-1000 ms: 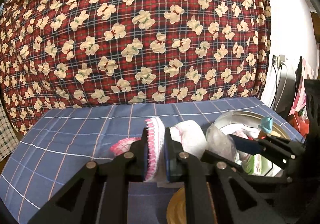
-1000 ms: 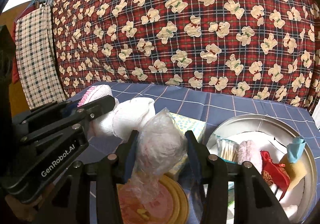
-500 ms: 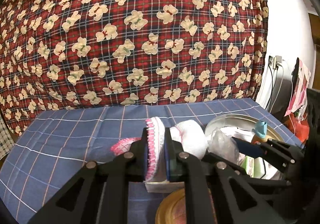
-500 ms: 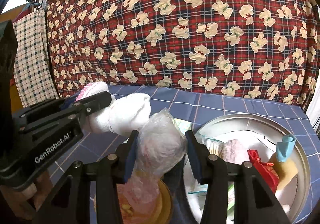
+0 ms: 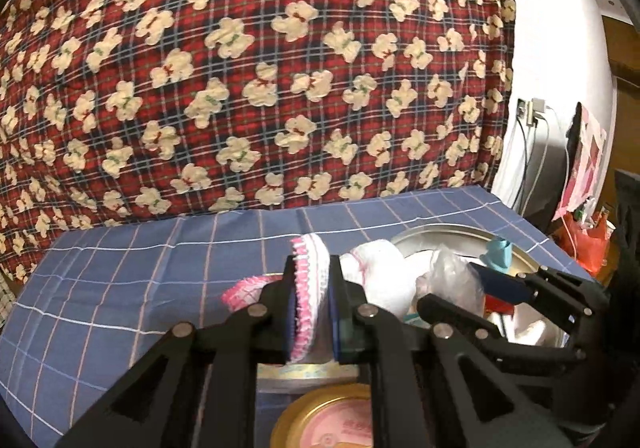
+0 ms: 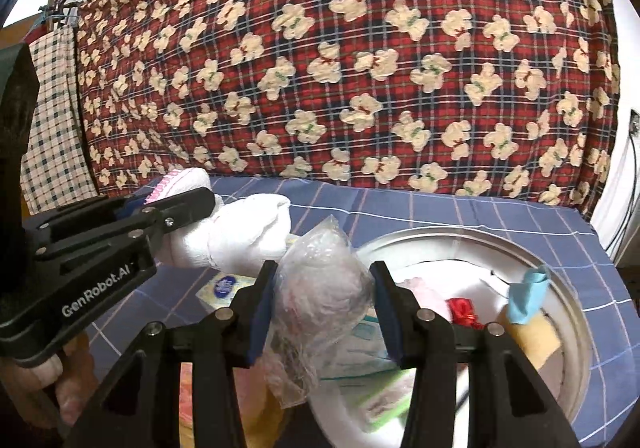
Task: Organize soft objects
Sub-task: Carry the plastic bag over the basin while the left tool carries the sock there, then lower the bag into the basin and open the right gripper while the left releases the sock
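My left gripper (image 5: 311, 308) is shut on a white knitted sock with pink trim (image 5: 310, 276), held above the blue checked cloth; its white body (image 6: 240, 236) bulges to the right in the right wrist view. My right gripper (image 6: 322, 308) is shut on a crumpled clear plastic bag with something pale pink inside (image 6: 320, 300), just left of the round metal tin (image 6: 576, 328). The tin holds a red pouch (image 6: 464, 312), a light blue piece (image 6: 526, 294), a yellow sponge (image 6: 532, 340) and paper packets. The two grippers stand side by side, left gripper (image 6: 188, 203) beside the bag.
A red plaid blanket with cream bears (image 5: 256, 67) rises behind the blue checked cloth (image 5: 120, 280). A round gold lid (image 5: 324, 420) and a flat tissue pack (image 6: 224, 286) lie below the grippers. A checked towel (image 6: 52, 119) hangs at left. Cables and a pink bag (image 5: 584, 159) are at right.
Both grippers have shifted towards the tin and risen slightly, carrying the sock and the plastic bag along. The bag now hangs at the tin's left rim. Both grips are unchanged.
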Action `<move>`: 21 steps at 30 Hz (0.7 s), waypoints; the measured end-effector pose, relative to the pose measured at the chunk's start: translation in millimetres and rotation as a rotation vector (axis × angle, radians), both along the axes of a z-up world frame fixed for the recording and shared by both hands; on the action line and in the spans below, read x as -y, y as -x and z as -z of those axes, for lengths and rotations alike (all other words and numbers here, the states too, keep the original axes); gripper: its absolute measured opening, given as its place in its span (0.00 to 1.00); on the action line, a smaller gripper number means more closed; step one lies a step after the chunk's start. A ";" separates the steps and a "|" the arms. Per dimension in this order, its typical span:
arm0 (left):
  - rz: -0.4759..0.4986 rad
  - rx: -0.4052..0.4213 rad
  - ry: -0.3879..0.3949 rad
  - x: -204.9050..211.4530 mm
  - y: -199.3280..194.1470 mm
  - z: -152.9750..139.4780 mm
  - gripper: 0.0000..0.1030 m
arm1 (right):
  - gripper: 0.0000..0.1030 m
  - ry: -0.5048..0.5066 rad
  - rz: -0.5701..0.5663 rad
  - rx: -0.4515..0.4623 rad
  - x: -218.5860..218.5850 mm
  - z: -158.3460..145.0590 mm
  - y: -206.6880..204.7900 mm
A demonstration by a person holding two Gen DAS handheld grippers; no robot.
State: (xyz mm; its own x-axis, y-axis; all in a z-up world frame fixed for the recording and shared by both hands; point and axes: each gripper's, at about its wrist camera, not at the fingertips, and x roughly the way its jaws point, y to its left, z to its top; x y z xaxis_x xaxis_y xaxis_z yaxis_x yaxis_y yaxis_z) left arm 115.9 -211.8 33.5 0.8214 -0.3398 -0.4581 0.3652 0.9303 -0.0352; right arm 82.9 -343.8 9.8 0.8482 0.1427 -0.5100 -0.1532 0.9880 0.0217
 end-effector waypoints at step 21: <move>0.100 -0.031 -0.039 60.5 -4.7 -1.9 0.10 | 0.48 0.031 0.108 0.006 63.5 -6.5 3.3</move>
State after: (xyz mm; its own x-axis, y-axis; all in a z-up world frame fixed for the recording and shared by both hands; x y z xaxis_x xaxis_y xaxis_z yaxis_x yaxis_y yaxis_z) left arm 120.5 -272.4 35.4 0.7696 -0.4003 -0.4975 0.4552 0.8903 -0.0121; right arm 79.7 -407.3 16.3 0.8608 0.0344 -0.5078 -0.0459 0.9989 -0.0100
